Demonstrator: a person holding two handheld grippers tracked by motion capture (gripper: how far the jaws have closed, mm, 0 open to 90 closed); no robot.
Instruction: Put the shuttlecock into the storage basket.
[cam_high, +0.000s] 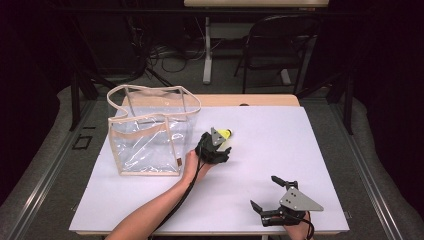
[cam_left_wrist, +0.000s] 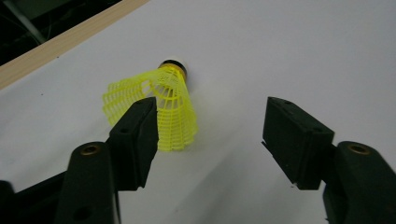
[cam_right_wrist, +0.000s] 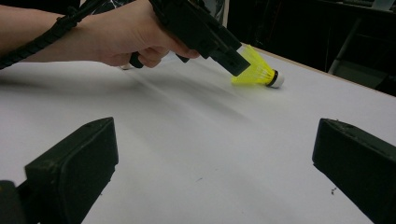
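White sheeting covers the table (cam_high: 260, 150), with a dark room, a folding chair (cam_high: 280, 45) and loose cables beyond its far edge. Toward the table's left stands a clear plastic bag (cam_high: 150, 132) with beige trim, upright and open at the top. Just right of it lies a yellow shuttlecock (cam_left_wrist: 163, 105) on its side, its cork tip pointing away from the person. The left gripper (cam_left_wrist: 210, 126) reaches over it with jaws spread wide, one jaw beside the mesh skirt, the other well clear. The right gripper (cam_high: 272, 192) rests near the front right edge, jaws also parted and holding nothing.
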